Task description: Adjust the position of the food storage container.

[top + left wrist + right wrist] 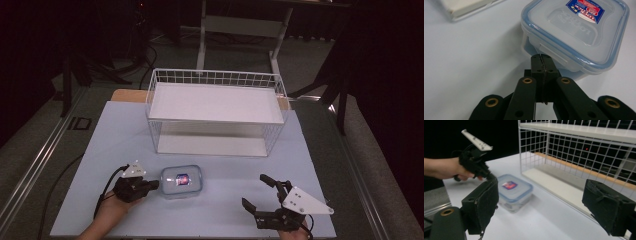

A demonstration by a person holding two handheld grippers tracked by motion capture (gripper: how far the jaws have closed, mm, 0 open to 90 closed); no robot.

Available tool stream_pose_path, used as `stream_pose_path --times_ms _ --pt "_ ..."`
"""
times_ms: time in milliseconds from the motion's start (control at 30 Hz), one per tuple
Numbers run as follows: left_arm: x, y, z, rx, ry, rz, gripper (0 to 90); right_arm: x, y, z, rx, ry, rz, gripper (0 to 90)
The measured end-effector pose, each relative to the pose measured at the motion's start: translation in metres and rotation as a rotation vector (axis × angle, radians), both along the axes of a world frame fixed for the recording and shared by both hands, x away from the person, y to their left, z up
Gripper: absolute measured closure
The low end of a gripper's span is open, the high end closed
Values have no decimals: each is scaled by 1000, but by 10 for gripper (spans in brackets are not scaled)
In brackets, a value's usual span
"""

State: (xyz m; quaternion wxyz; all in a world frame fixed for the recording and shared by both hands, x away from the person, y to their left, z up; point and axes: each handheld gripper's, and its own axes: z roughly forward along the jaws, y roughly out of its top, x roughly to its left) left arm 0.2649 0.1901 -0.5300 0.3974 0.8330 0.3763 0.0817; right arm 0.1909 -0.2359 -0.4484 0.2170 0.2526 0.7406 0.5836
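My left tool (541, 57), jaws pressed together on nothing, has its tip right at the side latch of the lidded container (576, 32) just ahead on the surface (125, 125). My right tool (260, 192) waits with jaws wide apart, well off to the container's far side. If I push on, the light box could skid away, since nothing braces it.

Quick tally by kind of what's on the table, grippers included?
Clear lidded food container: 1
White wire shelf rack: 1
Handheld grippers: 2, the left gripper with jaws shut and the right gripper with jaws open
Total: 4
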Motion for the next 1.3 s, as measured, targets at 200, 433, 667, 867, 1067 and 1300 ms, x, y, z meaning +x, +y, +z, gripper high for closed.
stream_pose_path --times_ms 200,433,667,867,1067,1300 --pt "11 -23 -2 -20 -3 -21 900 0 1 -1 -17 -26 -14 135" --pt "21 -42 -3 -41 -11 -32 900 4 -4 -2 -45 -45 -89 125" --pt "18 -37 0 -51 -17 -25 900 8 -14 -3 7 -39 -123 205" --pt "18 -38 3 -41 -21 -31 900 5 -11 2 -42 -94 -112 182" --pt "22 -47 2 -37 -18 -46 900 2 -11 2 -31 -52 -113 136" --pt "26 -66 2 -36 -9 -75 900 -3 -18 3 -27 -71 -138 114"
